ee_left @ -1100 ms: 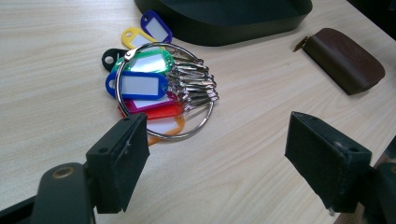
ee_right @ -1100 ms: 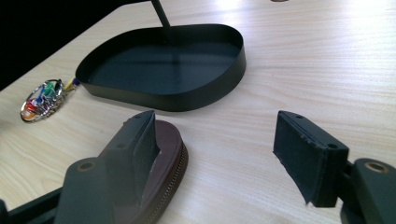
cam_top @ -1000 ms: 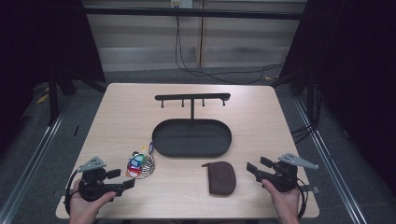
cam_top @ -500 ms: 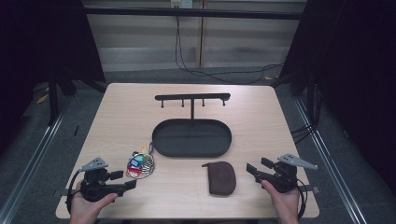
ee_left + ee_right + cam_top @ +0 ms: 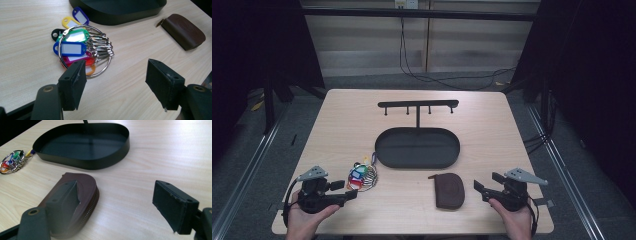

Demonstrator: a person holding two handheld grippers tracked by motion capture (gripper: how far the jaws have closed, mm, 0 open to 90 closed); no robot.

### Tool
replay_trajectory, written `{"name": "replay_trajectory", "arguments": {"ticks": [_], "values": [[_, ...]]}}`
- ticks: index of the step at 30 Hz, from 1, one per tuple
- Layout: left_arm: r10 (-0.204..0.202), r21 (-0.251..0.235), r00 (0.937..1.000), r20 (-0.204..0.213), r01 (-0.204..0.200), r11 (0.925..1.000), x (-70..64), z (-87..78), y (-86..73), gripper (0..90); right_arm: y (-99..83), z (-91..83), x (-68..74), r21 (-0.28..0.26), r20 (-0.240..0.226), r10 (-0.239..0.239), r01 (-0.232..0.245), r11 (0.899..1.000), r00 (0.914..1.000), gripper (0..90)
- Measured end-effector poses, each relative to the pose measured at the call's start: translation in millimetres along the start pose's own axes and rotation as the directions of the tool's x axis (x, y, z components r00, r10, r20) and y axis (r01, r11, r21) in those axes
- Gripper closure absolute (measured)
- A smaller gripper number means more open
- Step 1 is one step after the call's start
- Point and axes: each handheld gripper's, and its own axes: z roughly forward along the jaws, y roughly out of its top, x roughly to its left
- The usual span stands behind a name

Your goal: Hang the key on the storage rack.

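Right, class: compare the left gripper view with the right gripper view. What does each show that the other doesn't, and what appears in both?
The left gripper view alone shows the left gripper, jaws apart, just short of the key ring, with each coloured tag distinct. The right gripper view alone shows the right gripper, jaws apart, beside the pouch, and the tray's bare floor. Both show the key ring, the brown pouch, the black tray and the wooden table.

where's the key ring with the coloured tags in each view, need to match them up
High view: the key ring lies lower left, beside the black tray's left end.
Left gripper view: the ring sits left of centre, just beyond the open jaws.
Right gripper view: the ring is at the far left edge.
Shared landmark: the tray.
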Motion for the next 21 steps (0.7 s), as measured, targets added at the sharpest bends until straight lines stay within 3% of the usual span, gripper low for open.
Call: {"name": "replay_trajectory", "arguments": {"ticks": [3,4,7,11,16,19,21], "values": [[0.006,0.009,1.0000,0.002,-0.006,0.9999,2.1,-0.6,3.0,36.2,1.4,-3.8,-1.5,-0.017,0.014,-0.005,0.005,1.000,0.9999,20.1],[0.005,0.019,0.9999,0.009,-0.005,0.9998,4.2,-1.7,5.9,41.6,1.3,-4.7,-4.3,-0.025,0.014,0.003,-0.003,1.000,0.9999,20.7],[-0.001,0.030,1.0000,0.010,0.001,0.9996,9.8,-3.5,11.7,43.6,0.0,-2.6,-6.3,-0.015,0.018,0.007,-0.007,1.000,0.9998,21.1],[-0.032,0.044,0.9994,0.010,0.032,0.9985,14.7,-3.5,19.1,47.2,-0.2,1.2,-5.7,-0.007,0.013,0.007,-0.007,1.000,0.9999,21.6],[-0.034,0.093,0.9991,-0.024,0.036,0.9951,21.0,2.2,33.6,54.6,1.0,4.5,-0.5,0.003,-0.004,-0.018,0.018,1.000,0.9998,21.8],[-0.012,0.134,0.9986,-0.051,0.018,0.9907,25.9,10.1,41.6,58.9,1.5,5.9,-0.2,0.005,-0.010,-0.017,0.017,1.000,0.9998,22.1],[-0.022,0.169,0.9962,-0.084,0.036,0.9849,31.7,17.5,46.4,58.8,2.1,5.5,-1.4,0.002,-0.008,-0.016,0.016,1.000,0.9998,22.5]]}}
